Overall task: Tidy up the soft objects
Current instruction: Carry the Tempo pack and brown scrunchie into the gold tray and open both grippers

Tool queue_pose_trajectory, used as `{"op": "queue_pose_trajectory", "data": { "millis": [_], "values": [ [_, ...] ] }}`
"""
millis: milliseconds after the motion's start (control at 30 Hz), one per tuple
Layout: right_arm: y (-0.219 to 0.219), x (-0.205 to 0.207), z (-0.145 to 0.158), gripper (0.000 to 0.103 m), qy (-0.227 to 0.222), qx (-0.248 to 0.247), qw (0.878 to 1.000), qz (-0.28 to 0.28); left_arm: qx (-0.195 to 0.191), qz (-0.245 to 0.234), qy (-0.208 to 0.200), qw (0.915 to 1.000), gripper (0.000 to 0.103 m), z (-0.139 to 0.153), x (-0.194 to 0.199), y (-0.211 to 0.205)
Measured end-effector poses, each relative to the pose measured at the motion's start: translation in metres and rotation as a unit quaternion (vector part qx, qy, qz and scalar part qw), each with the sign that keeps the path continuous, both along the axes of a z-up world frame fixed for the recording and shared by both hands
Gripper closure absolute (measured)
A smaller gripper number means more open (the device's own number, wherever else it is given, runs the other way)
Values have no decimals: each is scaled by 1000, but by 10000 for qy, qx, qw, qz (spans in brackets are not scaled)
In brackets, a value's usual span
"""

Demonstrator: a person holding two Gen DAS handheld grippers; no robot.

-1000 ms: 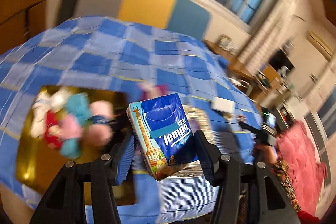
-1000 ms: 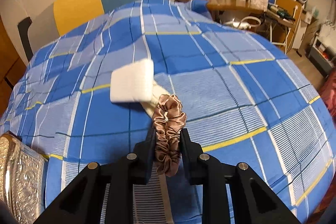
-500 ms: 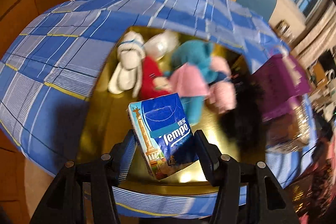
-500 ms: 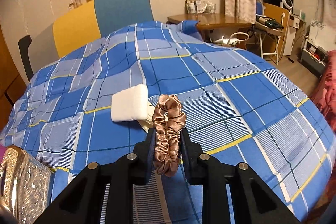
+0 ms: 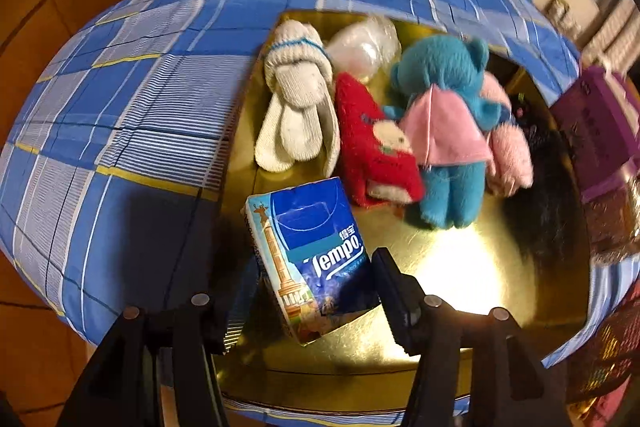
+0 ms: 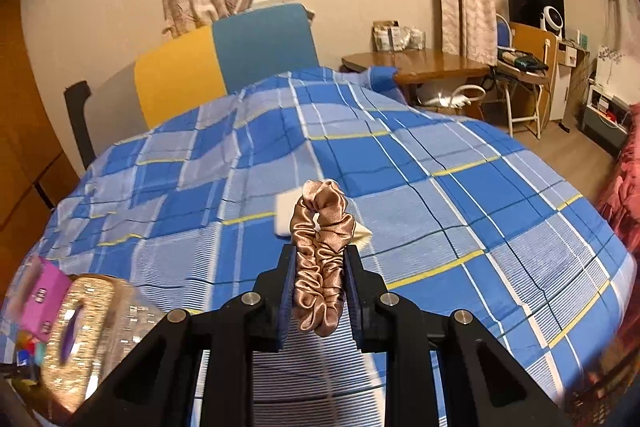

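Observation:
A blue Tempo tissue pack stands tilted between the fingers of my left gripper, low over the near end of a gold tray. The jaws are opening: a thin gap shows at the left pad, and the right pad sits at the pack's edge. Farther back the tray holds rolled white socks, a red plush, a blue bear in pink and a pink plush. My right gripper is shut on a bronze satin scrunchie, held above the blue checked bedspread.
A white pad lies on the bedspread just behind the scrunchie. A glittery gold box and a pink-purple box sit at the bed's left end beside the tray. A wooden desk and chairs stand beyond the bed.
The left gripper swung over and down onto the gold tray with the tissue pack, and its jaws widened slightly. The right gripper rose from the bedspread with the scrunchie.

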State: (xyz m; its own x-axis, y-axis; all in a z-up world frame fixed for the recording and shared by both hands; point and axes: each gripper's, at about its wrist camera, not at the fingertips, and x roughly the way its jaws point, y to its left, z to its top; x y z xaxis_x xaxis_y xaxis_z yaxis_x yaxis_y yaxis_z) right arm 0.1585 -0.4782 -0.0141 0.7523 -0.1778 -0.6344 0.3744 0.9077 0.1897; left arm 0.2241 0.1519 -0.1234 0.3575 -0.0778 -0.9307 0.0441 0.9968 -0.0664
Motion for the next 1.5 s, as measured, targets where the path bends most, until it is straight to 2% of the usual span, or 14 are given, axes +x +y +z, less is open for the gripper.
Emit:
{"op": "queue_pose_trajectory", "data": {
  "millis": [167,300,400,500,633,833,967,1133,1300,1500],
  "values": [
    [29,-5,24,80,-281,37,9994,196,-401,298,-342,9982,44,13,-8,6],
    [60,-5,41,80,-470,112,9976,496,-199,389,-547,9975,44,19,-11,8],
    [85,-7,53,80,-609,123,9949,789,-293,551,-904,9939,44,33,-20,13],
    [116,-8,64,80,-734,110,9907,1138,-660,892,-1164,9870,44,45,-31,24],
    [158,-4,76,80,-826,213,9836,1587,-1333,1193,-1207,9764,44,49,-47,33],
    [228,3,83,80,-832,559,9649,2430,-1670,1202,-1418,9683,44,54,-71,30],
    [291,7,74,80,-681,630,9456,3117,-1763,1254,-1494,9648,44,54,-78,33],
    [359,15,45,80,-270,813,9227,3759,-1999,1412,-1425,9591,44,49,-82,45],
    [401,24,16,79,148,995,9090,4044,-2020,1616,-1463,9548,44,46,-89,58],
    [442,36,-27,79,939,1060,8932,4267,-2115,1712,-1390,9522,44,40,-93,67]
  ]
}}
